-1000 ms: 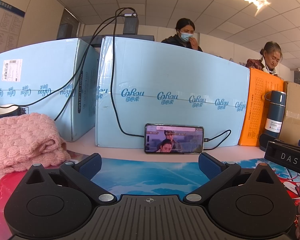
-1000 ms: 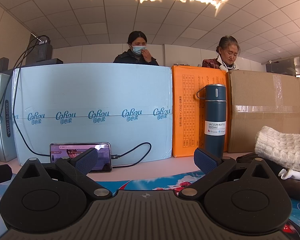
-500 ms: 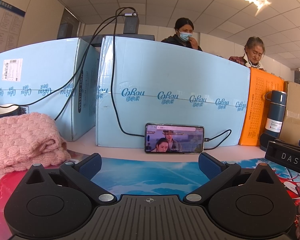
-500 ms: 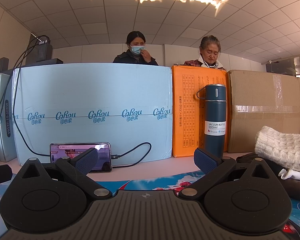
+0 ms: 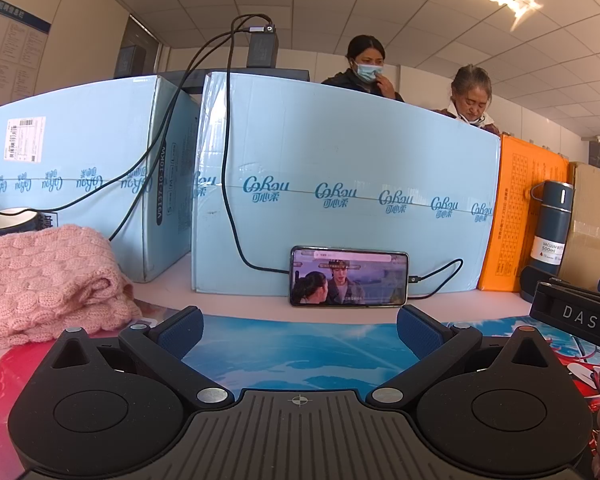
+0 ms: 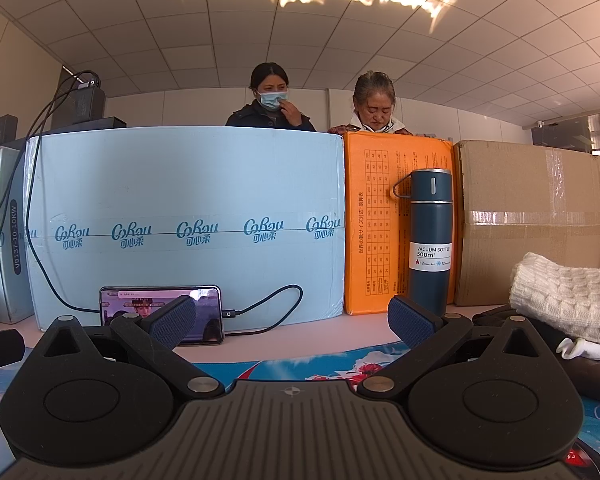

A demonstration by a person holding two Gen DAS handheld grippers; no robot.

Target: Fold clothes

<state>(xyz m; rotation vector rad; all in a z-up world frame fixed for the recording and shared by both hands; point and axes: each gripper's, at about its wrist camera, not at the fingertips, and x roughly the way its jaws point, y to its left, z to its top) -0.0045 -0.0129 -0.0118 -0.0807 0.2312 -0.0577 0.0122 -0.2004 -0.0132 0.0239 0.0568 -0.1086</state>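
A folded pink knit garment [image 5: 40, 280] lies on the table at the left of the left wrist view. My left gripper [image 5: 300, 330] stands open to its right, low over the printed mat [image 5: 296, 344], holding nothing. In the right wrist view a white knit garment [image 6: 568, 300] rests on dark clothing [image 6: 580, 364] at the far right. My right gripper [image 6: 292, 320] is open too, left of that pile, with nothing between its fingers.
Light blue cartons [image 5: 340, 184], an orange box [image 6: 396, 224] and a brown carton [image 6: 540, 224] wall off the back of the table. A phone [image 5: 348, 276] on a cable leans on the blue carton. A dark vacuum bottle [image 6: 430, 236] stands nearby. Two people stand behind the boxes.
Both grippers have stayed still and open. The person at the right behind the boxes has moved left and now looks down.
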